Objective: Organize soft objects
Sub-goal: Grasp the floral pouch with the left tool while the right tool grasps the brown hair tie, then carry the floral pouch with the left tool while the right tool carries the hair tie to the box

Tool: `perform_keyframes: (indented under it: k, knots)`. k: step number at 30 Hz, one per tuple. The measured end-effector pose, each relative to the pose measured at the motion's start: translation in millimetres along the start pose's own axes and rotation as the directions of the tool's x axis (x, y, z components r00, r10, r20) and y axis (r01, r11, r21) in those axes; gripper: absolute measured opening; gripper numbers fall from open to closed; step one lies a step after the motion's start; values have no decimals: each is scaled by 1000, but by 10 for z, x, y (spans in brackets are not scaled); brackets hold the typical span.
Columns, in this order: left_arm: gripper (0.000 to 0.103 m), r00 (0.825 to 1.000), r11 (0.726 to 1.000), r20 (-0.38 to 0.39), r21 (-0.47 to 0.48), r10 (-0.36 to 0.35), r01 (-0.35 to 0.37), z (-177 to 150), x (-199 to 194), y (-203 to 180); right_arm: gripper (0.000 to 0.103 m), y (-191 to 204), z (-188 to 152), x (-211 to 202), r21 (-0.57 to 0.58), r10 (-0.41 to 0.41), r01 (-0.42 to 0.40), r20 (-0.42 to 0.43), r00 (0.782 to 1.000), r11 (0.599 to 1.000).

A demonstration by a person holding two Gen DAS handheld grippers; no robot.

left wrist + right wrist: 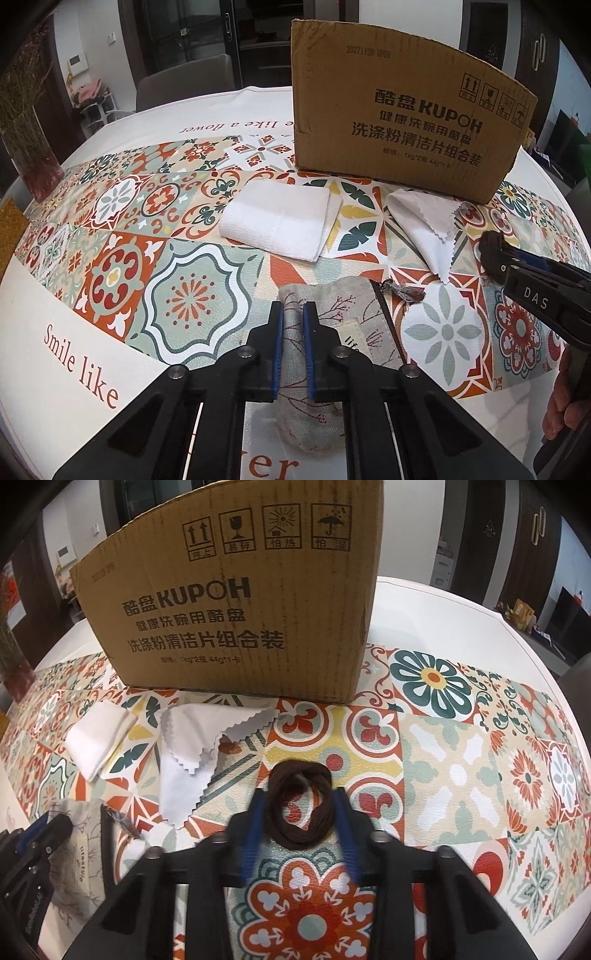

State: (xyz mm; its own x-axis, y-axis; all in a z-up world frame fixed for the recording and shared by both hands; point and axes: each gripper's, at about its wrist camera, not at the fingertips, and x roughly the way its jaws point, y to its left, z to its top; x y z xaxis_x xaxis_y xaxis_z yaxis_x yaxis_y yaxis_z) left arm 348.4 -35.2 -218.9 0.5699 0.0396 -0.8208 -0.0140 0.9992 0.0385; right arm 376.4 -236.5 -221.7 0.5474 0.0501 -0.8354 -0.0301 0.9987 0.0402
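Currently, the left gripper (pixel 292 317) is closed on a fold of the pouch (pixel 332 332), which lies on the tablecloth (pixel 74 350) at the near edge. The pouch is thin linen, limp and light; it will sag on both sides of the pinch. Grip near the middle, clear of the zipper (pixel 388 317), which is the only stiff part.

The right gripper (pixel 300 794) has its pads pressed against both sides of the hair tie (pixel 300 808), a dark elastic ring lying flat in front of the box (pixel 229 627). The ring is springy and very light; it is likely to squash and may slip out if taken only by one strand. Squeeze across the whole ring.

The towel (pixel 277 221) and the cloth (pixel 421 225) lie just before the box, apart from each other. Both are soft, light and liable to unfold when lifted; take hold at a folded edge.
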Motion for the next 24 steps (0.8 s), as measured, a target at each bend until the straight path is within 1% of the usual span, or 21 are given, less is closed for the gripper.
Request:
perform_keyframes:
  k: [1,2,3,6,10,24]
  knots:
    - [10,1000,1000,-1,0,-4,4,5,-5,1,29,0,0,-11,1,7,-7,-2,1000,1000]
    - [10,1000,1000,-1,0,-8,8,8,-18,-5,22,5,3,-19,1,15,-15,-4,1000,1000]
    - [10,1000,1000,-2,-2,-12,12,13,-27,-6,19,11,7,-27,0,21,-21,-7,1000,1000]
    - [9,1000,1000,-3,-1,-31,31,28,-65,-12,16,13,17,-77,0,35,-35,-2,999,999]
    - [8,999,999,6,-2,-53,53,49,-131,-9,16,32,27,-196,1,49,-49,14,999,999]
    - [7,990,995,107,53,-96,90,166,-586,-19,16,71,50,-702,26,74,-76,80,994,997]
